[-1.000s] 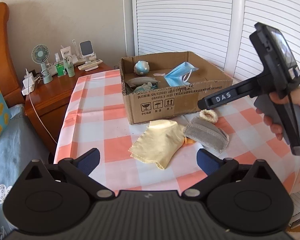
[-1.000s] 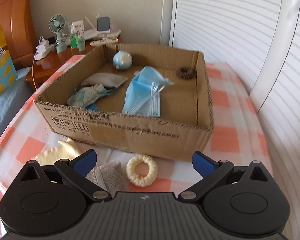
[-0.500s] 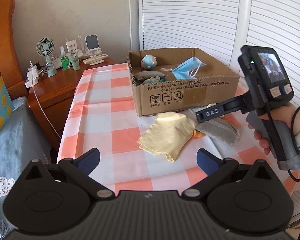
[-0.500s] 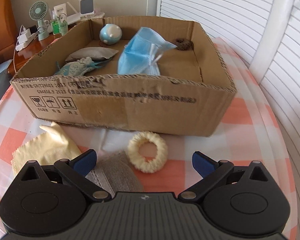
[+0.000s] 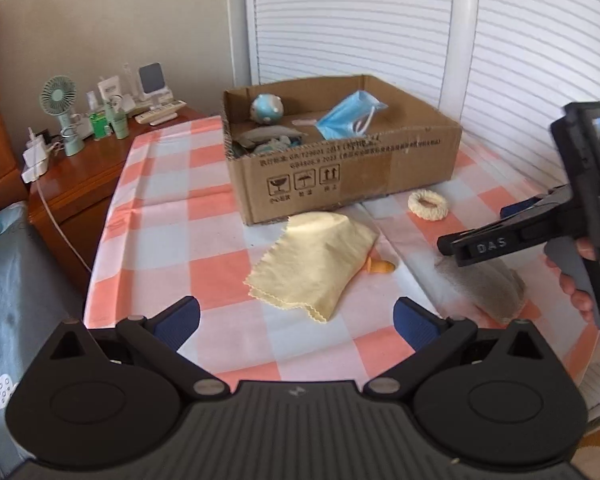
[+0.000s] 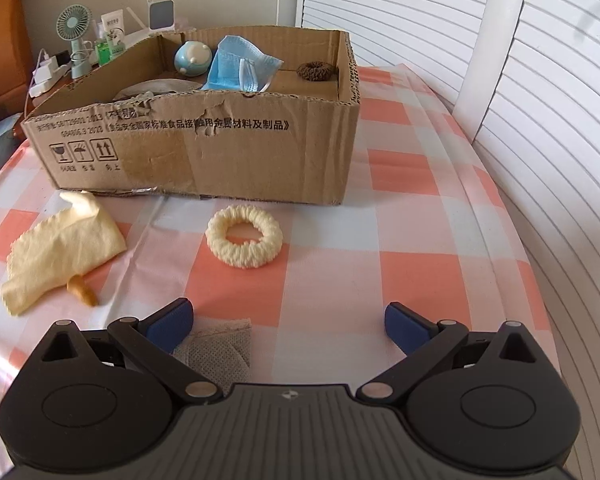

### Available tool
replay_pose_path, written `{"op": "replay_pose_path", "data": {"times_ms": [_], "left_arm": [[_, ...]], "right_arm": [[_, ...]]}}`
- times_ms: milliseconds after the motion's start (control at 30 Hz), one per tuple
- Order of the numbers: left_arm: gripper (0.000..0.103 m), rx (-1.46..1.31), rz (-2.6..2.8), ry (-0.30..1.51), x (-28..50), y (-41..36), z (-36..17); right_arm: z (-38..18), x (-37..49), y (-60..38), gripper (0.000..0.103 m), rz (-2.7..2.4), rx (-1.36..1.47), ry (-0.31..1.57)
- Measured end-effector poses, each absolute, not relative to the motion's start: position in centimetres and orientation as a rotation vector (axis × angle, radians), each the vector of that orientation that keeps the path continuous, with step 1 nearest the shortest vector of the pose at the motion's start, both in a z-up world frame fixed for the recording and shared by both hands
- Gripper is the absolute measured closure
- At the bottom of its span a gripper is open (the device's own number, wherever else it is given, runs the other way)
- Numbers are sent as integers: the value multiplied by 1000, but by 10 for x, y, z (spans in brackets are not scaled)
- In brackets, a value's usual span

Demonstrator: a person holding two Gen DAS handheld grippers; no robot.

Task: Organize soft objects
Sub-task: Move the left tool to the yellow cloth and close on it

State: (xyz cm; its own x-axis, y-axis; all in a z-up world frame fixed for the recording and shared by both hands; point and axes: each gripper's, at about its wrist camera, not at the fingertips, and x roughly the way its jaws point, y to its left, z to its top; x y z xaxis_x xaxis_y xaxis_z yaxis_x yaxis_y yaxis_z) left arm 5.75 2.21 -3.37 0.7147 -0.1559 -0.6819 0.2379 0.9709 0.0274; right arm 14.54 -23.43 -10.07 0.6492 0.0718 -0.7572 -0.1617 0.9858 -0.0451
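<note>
Right wrist: spread tool (image 6: 287, 326) near scrunchie (image 6: 244, 242).

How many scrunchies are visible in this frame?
2. A cream scrunchie lies on the checked tablecloth in front of the cardboard box; a brown scrunchie sits inside the box's far right corner. The box contents may hide others.

White louvered shutters (image 5: 352, 20) back a daylit checkered table (image 5: 172, 216) beside a wooden nightstand (image 5: 80, 176).
</note>
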Motion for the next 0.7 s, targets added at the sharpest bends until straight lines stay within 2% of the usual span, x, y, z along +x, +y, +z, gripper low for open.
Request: {"op": "replay_pose_path", "data": {"times_ms": [333,700], "left_arm": [[1,150,-260,908,106,10,-86],[0,136,-327,819,116,17,-92]], "right_arm": [[-102,136,-239,0,173,-125,809],[-104,133,-241,0,200,-135,784]]}}
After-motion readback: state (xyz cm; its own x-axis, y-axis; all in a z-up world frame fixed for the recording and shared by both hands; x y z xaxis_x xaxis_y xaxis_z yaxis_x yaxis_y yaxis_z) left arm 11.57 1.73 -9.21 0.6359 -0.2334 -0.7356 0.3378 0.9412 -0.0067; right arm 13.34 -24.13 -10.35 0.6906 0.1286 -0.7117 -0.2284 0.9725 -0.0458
